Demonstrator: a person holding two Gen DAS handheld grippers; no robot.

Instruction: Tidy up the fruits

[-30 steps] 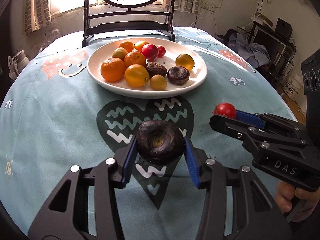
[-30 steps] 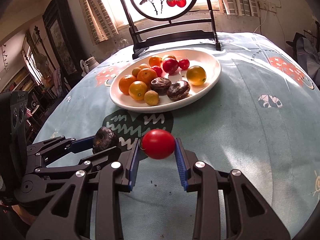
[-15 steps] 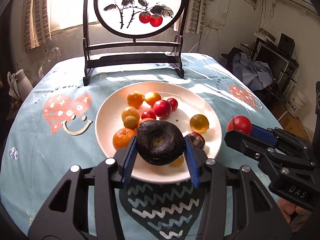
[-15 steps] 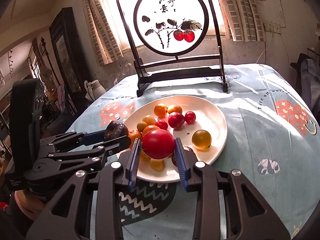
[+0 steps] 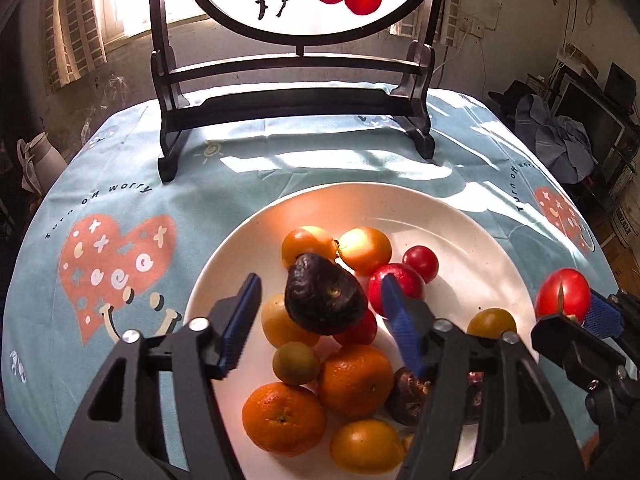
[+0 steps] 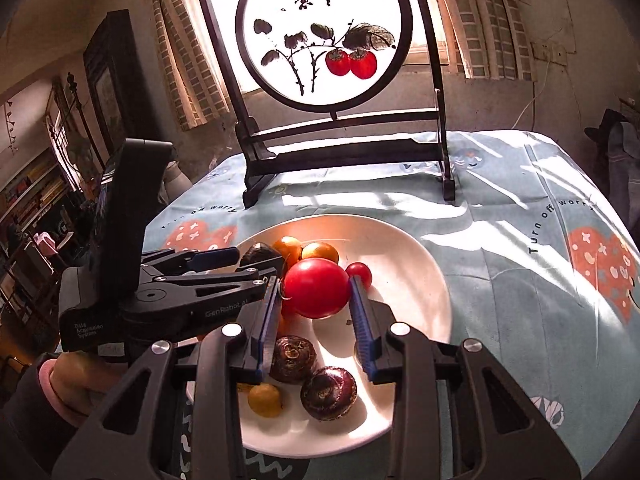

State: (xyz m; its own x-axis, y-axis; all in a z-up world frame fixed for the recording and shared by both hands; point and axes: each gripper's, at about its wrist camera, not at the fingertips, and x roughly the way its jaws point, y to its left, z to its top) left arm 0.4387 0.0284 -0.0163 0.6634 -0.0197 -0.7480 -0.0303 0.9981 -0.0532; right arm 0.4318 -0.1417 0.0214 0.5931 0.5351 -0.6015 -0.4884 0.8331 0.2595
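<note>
both hand-held grippers have moved from the worktop (image 5: pixel 224 184) over the plate (image 5: pixel 460 216). left hand-held gripper (image 5: pixel 320 316) has just spread, dark fruit (image 5: pixel 324 300) loose between its pads above the pile. right hand-held gripper (image 6: pixel 316 316) pinches the tomato (image 6: pixel 316 288).

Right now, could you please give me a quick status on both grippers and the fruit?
Left gripper just opened; dark fruit loose between pads, over plate. Right gripper shut on tomato, above plate. Nothing in the way.

A round table (image 5: pixel 224 196) draped in a pale blue patterned cloth carries 1 white plate (image 5: pixel 472 232) of fruit, with a dark-framed painted screen (image 5: pixel 296 96) behind it.
</note>
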